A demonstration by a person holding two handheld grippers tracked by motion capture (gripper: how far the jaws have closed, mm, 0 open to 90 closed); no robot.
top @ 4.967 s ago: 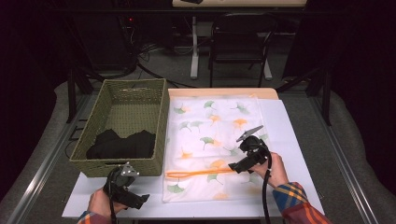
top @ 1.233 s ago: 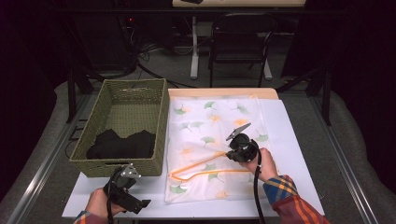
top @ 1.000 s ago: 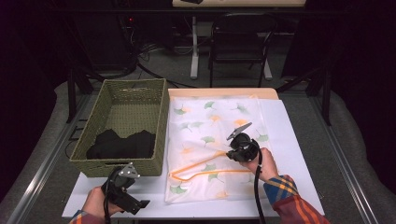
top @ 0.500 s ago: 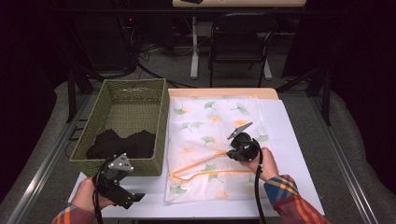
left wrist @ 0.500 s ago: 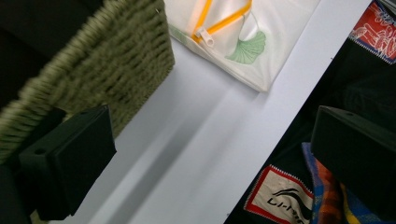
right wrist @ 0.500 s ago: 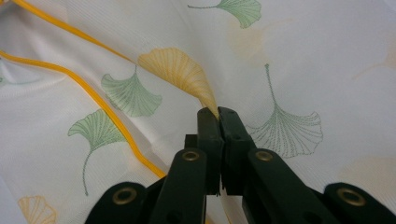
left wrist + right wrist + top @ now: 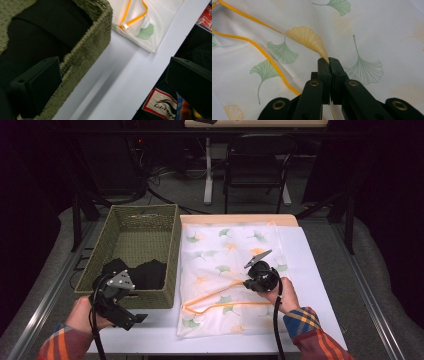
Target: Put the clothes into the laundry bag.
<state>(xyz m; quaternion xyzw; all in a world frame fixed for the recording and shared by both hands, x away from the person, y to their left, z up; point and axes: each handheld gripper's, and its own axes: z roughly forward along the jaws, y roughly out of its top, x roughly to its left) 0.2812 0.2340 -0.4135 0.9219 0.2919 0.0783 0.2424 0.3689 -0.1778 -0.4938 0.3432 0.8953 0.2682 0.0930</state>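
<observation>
On white table [image 7: 320,270], soft, light, floppy bag [image 7: 225,265] pinched by right gripper [image 7: 328,60] beside orange zip [image 7: 265,53]; left gripper [image 7: 110,82] wide apart by basket [image 7: 127,220].

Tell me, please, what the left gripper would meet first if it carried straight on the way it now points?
Probably the near wall of the green woven basket, with the bare white tabletop beside it; the open left gripper straddles that edge, though depth is unclear.
</observation>
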